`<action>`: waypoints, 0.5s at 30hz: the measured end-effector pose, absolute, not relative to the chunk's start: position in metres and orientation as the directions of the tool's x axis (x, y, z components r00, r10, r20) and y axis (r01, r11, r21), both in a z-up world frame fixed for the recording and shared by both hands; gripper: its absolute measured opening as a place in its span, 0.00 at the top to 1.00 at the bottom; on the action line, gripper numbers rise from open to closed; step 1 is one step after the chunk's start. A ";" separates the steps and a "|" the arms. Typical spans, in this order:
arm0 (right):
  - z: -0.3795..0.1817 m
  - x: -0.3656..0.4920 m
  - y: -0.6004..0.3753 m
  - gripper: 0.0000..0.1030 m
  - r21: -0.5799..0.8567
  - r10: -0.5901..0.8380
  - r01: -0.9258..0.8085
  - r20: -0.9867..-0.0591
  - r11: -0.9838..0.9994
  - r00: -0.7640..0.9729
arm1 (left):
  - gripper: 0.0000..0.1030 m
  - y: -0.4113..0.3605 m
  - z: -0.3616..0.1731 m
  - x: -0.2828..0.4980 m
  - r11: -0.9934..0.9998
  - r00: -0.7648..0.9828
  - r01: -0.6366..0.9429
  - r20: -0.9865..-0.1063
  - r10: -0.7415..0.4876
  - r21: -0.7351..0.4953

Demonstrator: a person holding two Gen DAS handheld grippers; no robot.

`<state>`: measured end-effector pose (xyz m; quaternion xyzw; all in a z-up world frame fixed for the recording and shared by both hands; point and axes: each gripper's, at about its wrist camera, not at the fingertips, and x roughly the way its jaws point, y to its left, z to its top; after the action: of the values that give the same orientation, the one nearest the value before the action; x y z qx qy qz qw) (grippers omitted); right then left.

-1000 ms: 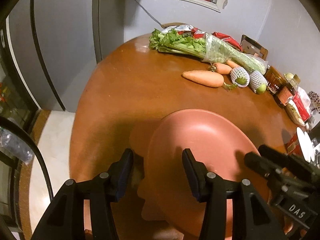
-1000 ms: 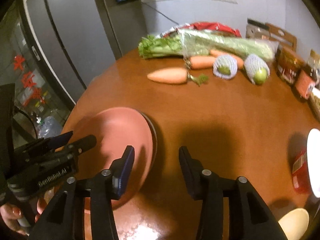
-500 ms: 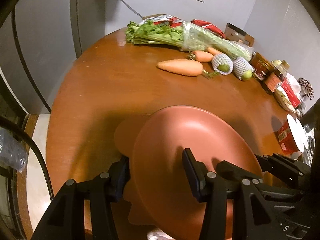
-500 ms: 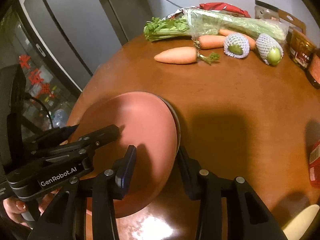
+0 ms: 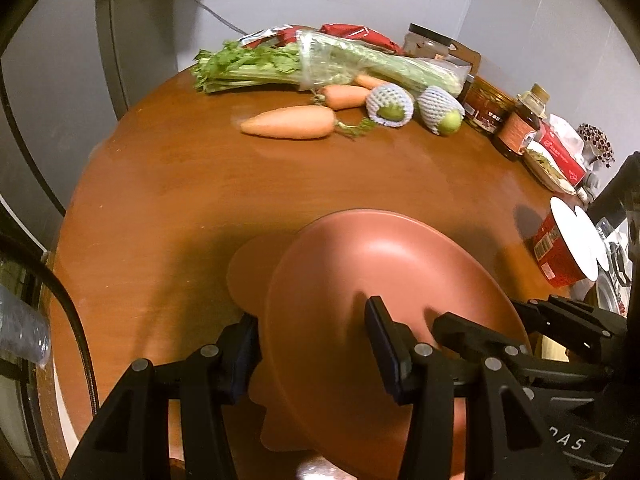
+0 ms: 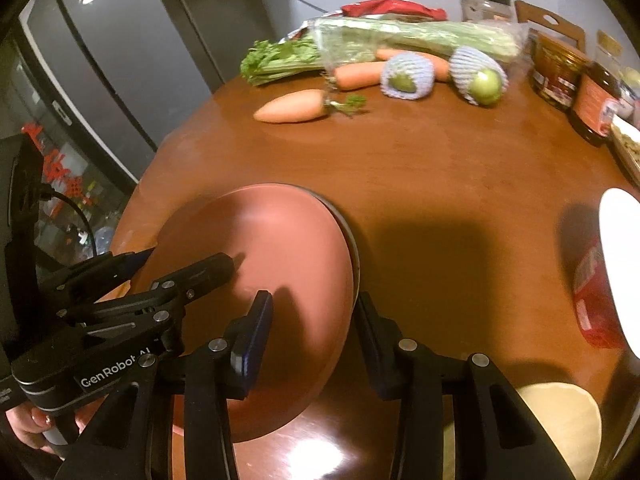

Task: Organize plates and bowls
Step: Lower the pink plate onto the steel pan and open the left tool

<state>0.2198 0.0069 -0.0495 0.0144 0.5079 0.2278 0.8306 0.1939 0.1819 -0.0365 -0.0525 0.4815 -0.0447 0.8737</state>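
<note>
A round, terracotta-pink ceramic plate [image 5: 384, 280] sits tilted near the front edge of the round brown wooden desk [image 5: 200, 184], its right side raised over what looks like a second plate rim [image 6: 354, 248] just beneath it, though that lower piece is mostly hidden. The left gripper [image 5: 312, 352] straddles the pink plate's left rim, one finger inside the dish and one outside, apparently clamped on it. The right gripper [image 6: 312, 328] brackets the opposite rim the same way; whether its pads are pressing cannot be told.

By my reading the task is in an early-to-middle stage: one plate is being handled, not yet settled flat, and a pale cream dish [image 6: 556, 420] to the right of the pink plate and a white-lidded red tub [image 5: 568, 244] further right lie apart, still unstacked.

Room to move is good beyond the pink plate, where bare desk runs to the carrots [image 5: 292, 122], bagged celery [image 5: 320, 64], netted green fruit [image 5: 390, 106] and jars [image 5: 520, 128] along the far edge. Left of and in front of the pink plate the desk edge is close, so sliding that way risks a drop.
</note>
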 end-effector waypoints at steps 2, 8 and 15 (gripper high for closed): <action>-0.049 0.219 0.001 0.58 0.257 0.393 -0.358 -0.836 0.897 0.383 | 0.50 0.177 -0.036 0.194 0.991 0.534 0.032 -0.836 -0.125 -0.127; -0.047 0.217 -0.007 0.58 0.265 0.391 -0.343 -0.839 0.901 0.379 | 0.51 0.178 -0.029 0.189 0.994 0.553 0.007 -0.828 -0.092 -0.106; -0.028 0.209 -0.020 0.57 0.260 0.398 -0.343 -0.806 0.903 0.439 | 0.51 0.180 -0.009 0.178 0.996 0.593 -0.040 -0.804 -0.039 -0.077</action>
<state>0.2092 -0.0201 -0.0276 0.0288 0.4826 0.2185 0.8477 0.1778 0.1798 -0.0093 -0.0435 0.4512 0.0004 0.8914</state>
